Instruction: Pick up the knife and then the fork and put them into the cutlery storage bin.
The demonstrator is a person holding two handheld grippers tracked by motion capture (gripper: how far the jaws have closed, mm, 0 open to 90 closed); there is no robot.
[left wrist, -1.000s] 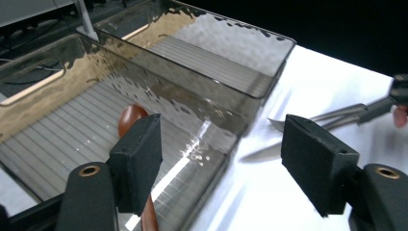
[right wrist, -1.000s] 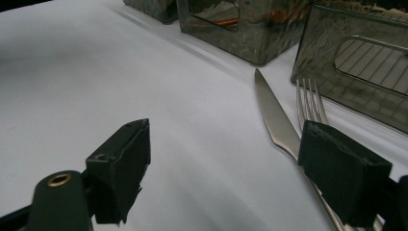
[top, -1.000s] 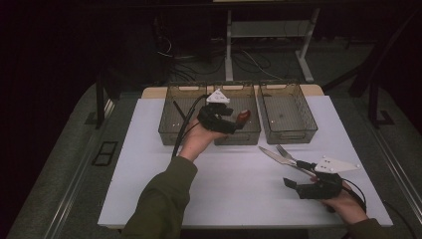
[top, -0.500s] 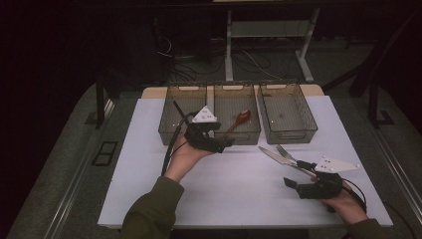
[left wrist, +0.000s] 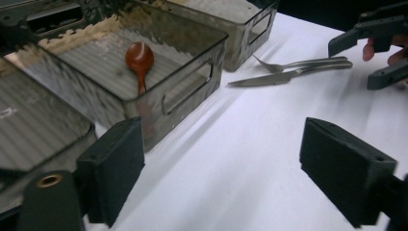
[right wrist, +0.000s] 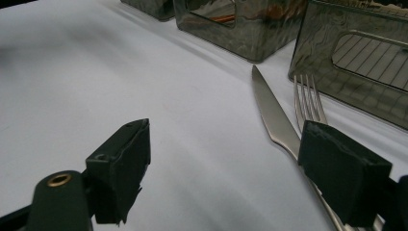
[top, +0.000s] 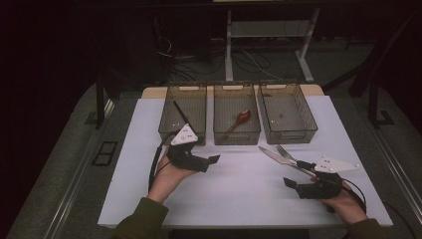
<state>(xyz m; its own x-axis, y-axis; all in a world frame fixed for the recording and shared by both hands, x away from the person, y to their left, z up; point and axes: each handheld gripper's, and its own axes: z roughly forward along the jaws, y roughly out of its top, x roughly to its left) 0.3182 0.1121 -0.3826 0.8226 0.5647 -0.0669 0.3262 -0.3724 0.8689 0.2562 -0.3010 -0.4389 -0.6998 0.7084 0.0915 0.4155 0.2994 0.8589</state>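
Left gripper (top: pixel 211 160) spread wide, jaws just been opening, nothing between them, near the bins. Red spoon (top: pixel 239 120) lying in the middle bin (top: pixel 237 137), so that part looks done. Knife (top: pixel 276 157) and fork (top: pixel 285 152) left on the table (top: pixel 239 199). Right gripper (top: pixel 289 183) spread too, empty, just beside the knife.

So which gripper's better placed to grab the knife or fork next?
Right. The right gripper sits open beside the knife and fork; the left gripper, open and empty, is farther off, near the bins.
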